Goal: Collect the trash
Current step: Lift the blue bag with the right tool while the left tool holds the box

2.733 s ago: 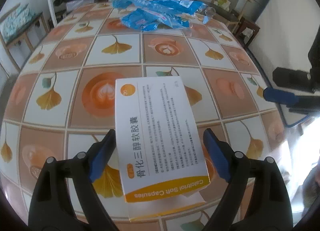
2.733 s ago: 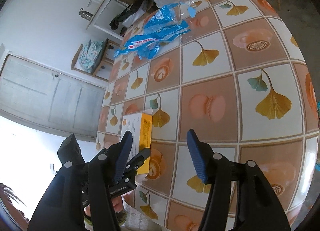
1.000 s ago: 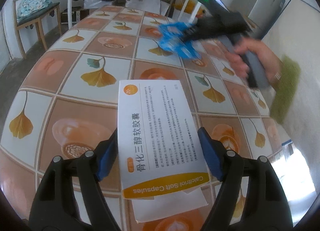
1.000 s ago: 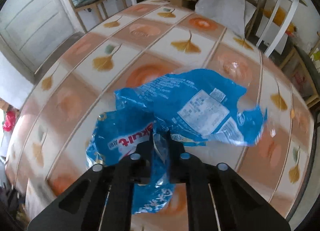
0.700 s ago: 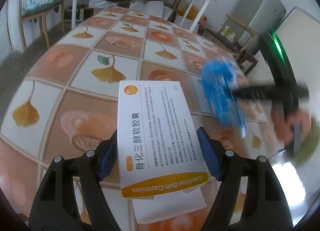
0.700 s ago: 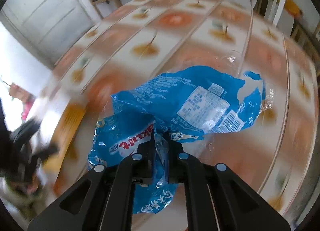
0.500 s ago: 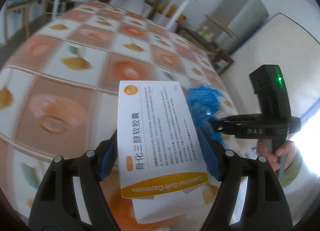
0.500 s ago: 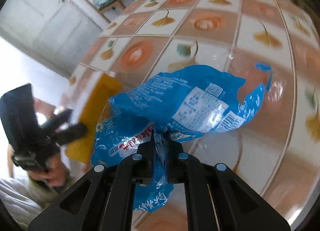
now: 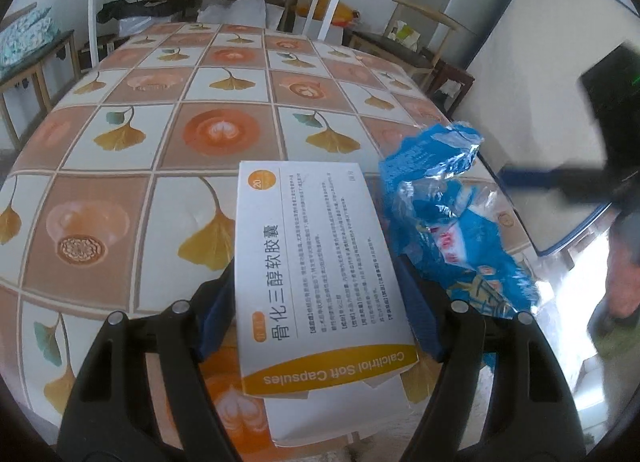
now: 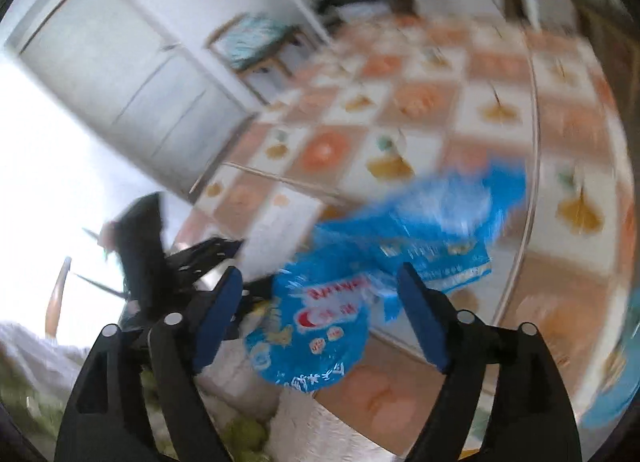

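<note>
Currently your left gripper [image 9: 316, 302] clamps the white-and-orange cardboard capsule box [image 9: 316, 258] by its long sides. Your right gripper [image 10: 320, 318] has just been opening and now stands wide, its pads clear of the crumpled blue plastic snack wrapper [image 10: 384, 262], which is loose between the jaws and blurred; whether it has landed cannot be told.

In the left view the wrapper sits at three o'clock of the box, over the near right edge of the leaf-patterned tiled tabletop [image 9: 224, 130].

Risk: the light, slippery wrapper may slide off that edge to the floor. The box's open end flap could snag it if you swing right.

From nine through twelve o'clock the tabletop is bare; at three o'clock the edge is close.
</note>
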`<state>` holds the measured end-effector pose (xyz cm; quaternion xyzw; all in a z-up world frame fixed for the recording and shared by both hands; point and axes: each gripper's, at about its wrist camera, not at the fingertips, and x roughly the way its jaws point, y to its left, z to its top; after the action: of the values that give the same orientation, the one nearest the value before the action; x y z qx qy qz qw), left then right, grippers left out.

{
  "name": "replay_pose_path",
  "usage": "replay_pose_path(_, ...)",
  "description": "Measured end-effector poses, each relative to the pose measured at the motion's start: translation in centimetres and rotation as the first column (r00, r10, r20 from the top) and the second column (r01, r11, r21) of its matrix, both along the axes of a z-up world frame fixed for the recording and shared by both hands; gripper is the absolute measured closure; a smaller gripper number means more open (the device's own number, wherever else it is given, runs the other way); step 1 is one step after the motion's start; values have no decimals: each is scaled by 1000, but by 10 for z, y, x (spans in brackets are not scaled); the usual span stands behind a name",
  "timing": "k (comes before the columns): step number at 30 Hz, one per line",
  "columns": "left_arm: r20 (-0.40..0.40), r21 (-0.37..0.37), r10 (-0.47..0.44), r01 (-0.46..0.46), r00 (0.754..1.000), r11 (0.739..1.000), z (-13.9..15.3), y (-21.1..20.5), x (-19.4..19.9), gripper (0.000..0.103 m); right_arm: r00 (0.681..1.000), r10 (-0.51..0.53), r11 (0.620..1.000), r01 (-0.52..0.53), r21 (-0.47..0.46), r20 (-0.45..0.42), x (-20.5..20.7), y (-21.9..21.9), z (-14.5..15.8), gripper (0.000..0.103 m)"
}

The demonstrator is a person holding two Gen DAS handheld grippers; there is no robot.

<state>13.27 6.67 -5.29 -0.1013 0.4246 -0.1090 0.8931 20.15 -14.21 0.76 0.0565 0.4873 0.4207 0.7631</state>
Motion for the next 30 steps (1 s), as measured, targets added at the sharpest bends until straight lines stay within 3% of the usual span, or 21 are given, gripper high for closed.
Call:
replay_pose_path(3, 6, 11, -2, 2, 1000, 1000, 1, 0, -3, 32, 992, 42, 998, -48, 49, 118, 2, -2, 33, 11)
replay_pose_path(5, 12, 26, 0, 0, 1000, 1000, 0, -2, -4, 32, 989, 26, 998, -34, 52, 147, 14, 2, 39, 8)
replay_pose_path(7, 18, 36, 1, -1, 1000, 999, 0, -4, -5, 32, 992, -1, 1000, 0, 10, 127, 29, 6, 28, 8)
replay_pose_path(10, 23, 38, 4, -5, 1000, 999, 0, -5, -6, 32, 999, -35, 996, 37, -86, 20, 57, 15, -15, 8)
replay_pose_path(13, 28, 38, -4, 3, 1000, 999, -1, -5, -8, 32, 999, -6, 995, 2, -103, -38, 56, 12, -40, 8)
replay_pose_path(16, 28, 23, -14, 13, 1000, 1000, -1, -2, -7, 32, 997, 79, 986, -82, -148, -26, 39, 15, -49, 8)
replay_pose_path(24, 1, -112, -16, 16, 1000, 994, 0, 16, -2, 32, 956, 290, 910, -263, -321, 38, -11, 48, -62, 8)
replay_pose_path(27, -11, -166, -8, 6, 1000, 986, -1, 22, 0, 32, 941, 323, 887, -265, -378, 98, -20, 54, -65, 8)
replay_pose_path(30, -20, -208, 0, -4, 1000, 978, -2, 28, 0, 32, 946, 296, 896, -227, -382, 131, -20, 55, -67, 8)
